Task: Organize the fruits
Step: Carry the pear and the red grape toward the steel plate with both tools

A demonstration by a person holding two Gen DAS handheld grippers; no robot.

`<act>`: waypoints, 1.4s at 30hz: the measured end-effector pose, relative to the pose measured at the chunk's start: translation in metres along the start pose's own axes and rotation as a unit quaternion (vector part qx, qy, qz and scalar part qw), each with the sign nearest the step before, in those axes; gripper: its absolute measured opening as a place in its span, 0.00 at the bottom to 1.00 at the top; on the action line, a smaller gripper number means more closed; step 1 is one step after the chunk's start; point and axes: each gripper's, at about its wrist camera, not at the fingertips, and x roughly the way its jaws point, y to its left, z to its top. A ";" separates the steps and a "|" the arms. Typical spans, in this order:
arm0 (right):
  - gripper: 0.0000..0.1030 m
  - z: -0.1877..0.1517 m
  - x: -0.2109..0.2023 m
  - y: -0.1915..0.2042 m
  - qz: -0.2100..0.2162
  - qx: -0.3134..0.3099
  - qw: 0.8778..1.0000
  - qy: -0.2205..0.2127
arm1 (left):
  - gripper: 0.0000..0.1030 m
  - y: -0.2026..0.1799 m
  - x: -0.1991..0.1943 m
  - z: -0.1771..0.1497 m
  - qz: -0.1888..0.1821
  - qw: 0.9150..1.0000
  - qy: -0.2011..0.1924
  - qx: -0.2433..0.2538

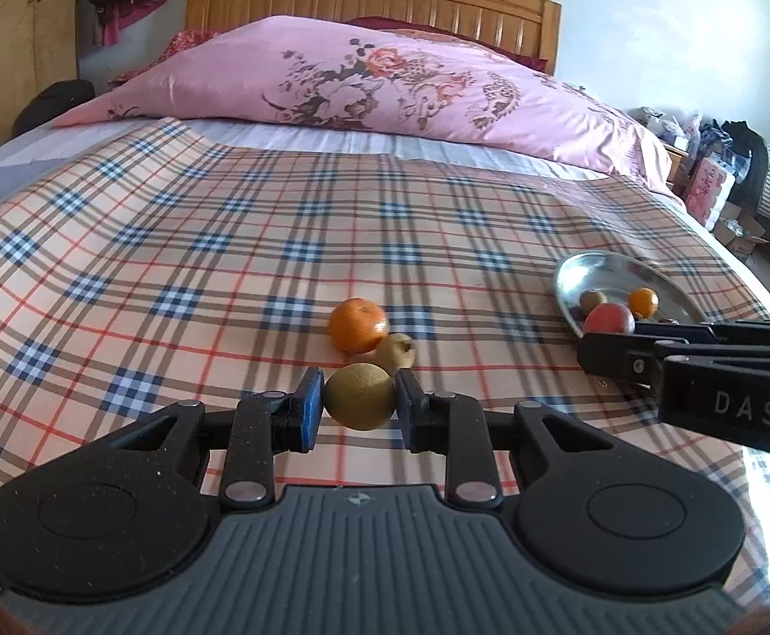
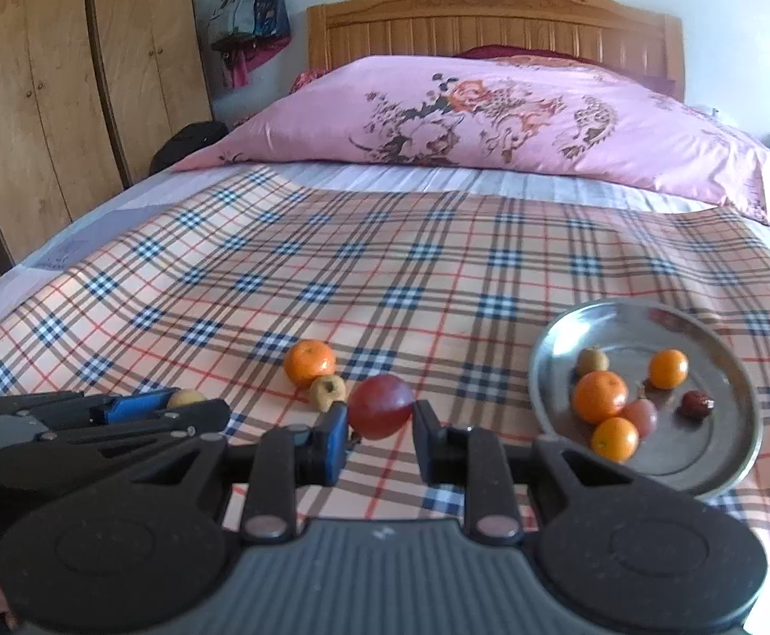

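Glossy metal plate (image 2: 554,349), matt plaid cloth sheet (image 2: 385,275), carved wooden headboard (image 2: 491,16).

Bedspread (image 2: 385,275): I read peach-tan plaid, crossed by dark blue-and-white checks and thin red lines. Quilt (image 2: 491,111) behind it: pink, with a floral print in brown, orange and grey. Headboard (image 2: 491,21): honey-coloured wood, slatted. Wardrobe (image 2: 67,79): same yellowish wood grain. Plate (image 2: 723,360): shiny silver metal. On it I see three oranges, bright orange, one marked here (image 2: 599,396). Loose orange (image 1: 358,325) on the bed: bright orange. Round fruit (image 1: 359,396) in my left view: dull olive-brown. Round fruit (image 2: 381,406) in my right view: dark red. Fingers (image 1: 311,407): black with blue pads.
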 end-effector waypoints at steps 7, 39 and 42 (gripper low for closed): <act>0.23 -0.005 -0.021 -0.012 -0.009 0.007 1.000 -0.009 | 0.30 -0.024 -0.012 -0.002 -0.010 1.000 -0.002 0.009; 0.23 -0.013 -0.063 -0.066 -0.040 0.045 0.998 -0.031 | 0.30 -0.084 -0.013 -0.001 -0.050 0.998 0.005 0.043; 0.23 -0.013 -0.065 -0.071 -0.042 0.047 0.997 -0.032 | 0.30 -0.088 -0.011 0.001 -0.053 0.998 0.005 0.045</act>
